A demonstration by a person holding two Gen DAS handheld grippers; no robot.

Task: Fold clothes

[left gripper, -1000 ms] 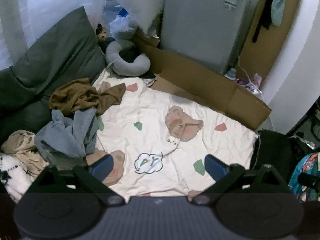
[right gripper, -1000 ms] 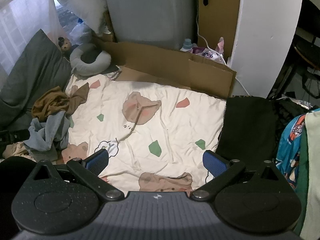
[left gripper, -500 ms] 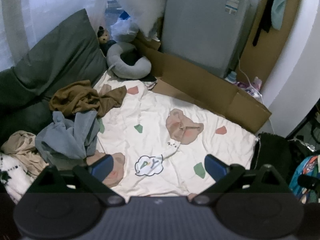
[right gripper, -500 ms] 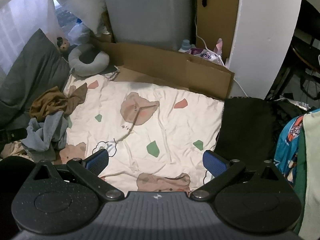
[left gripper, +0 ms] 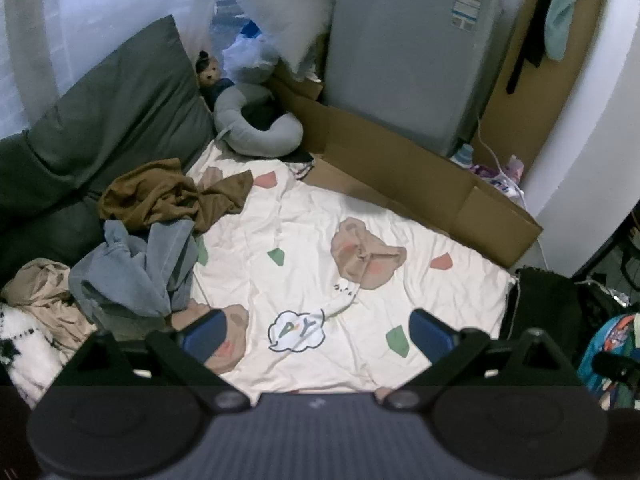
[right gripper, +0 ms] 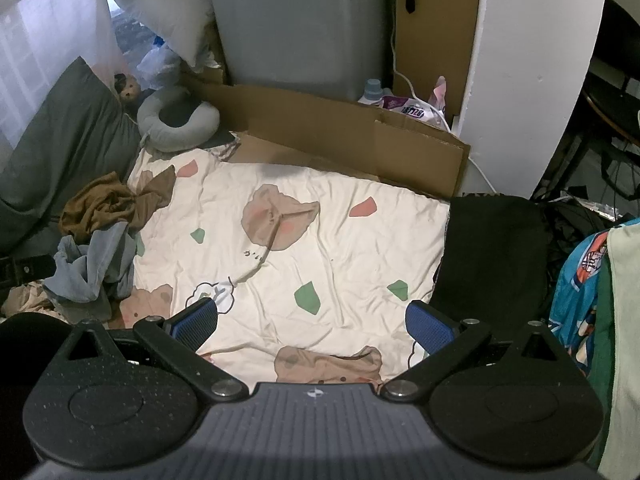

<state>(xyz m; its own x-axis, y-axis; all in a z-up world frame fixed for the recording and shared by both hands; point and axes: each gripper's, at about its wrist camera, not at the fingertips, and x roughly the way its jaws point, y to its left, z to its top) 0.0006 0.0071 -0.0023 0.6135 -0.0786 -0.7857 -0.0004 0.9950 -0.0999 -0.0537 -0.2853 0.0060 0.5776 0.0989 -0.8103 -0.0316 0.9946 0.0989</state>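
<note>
Hovering wide open and empty, the left gripper and right gripper await a first pick — probably the blue garment lying front-left.

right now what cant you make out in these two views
- Beige garment: left wrist view, partly under the blue-grey garment; type unclear.
- Label on the grey appliance: print too small.
- Colourful fabric: right wrist view, cut by the frame edge.
- Left gripper and right gripper bodies hide the nearest bedding.
</note>
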